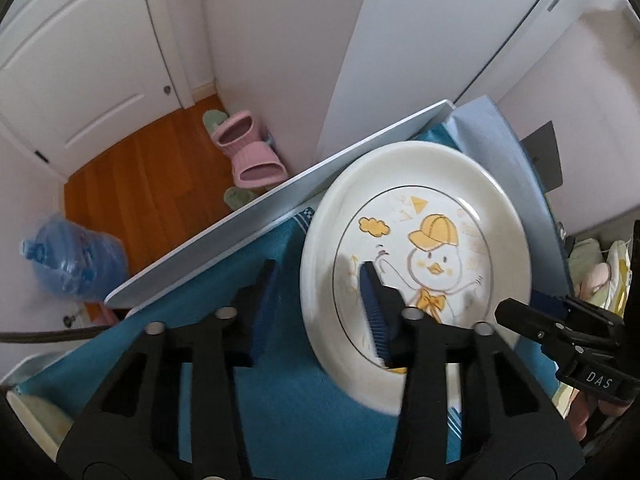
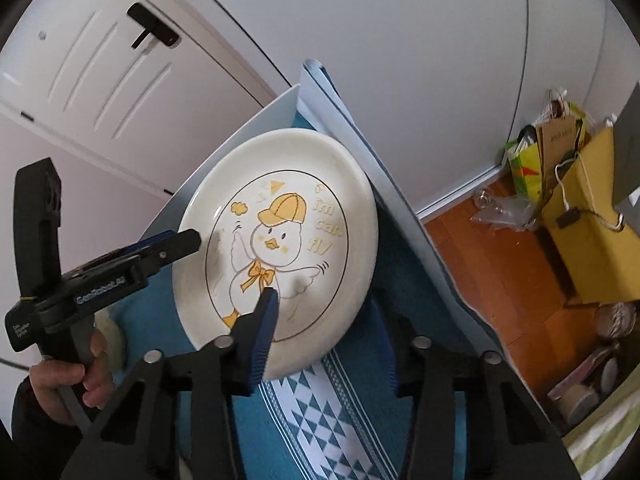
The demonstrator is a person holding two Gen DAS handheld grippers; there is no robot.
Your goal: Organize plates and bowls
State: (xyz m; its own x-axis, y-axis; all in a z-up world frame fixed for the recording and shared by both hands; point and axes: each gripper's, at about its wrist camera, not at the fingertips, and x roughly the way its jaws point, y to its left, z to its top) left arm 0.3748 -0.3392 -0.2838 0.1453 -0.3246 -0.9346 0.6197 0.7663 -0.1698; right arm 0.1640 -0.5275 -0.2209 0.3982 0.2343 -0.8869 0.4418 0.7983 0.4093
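Left tool [image 1: 320, 300]: straddles the plate's near-left rim, one finger over the printed face, the other outside over the cloth; pads not seen pressing, so spread about the rim.
Right tool [image 2: 332, 336]: straddles the near-right rim the same way, inner finger over the duck's wing, outer finger outside; no contact seen.
Duck plate [image 1: 420, 208]: face up on the blue tablecloth [image 1: 280, 400], close to the table's [image 1: 248, 232] far corner.
Key relation: rim runs crosswise between each pair of fingers; the tools sit on opposite sides, about equally near.
Judged next: close both, lift level.
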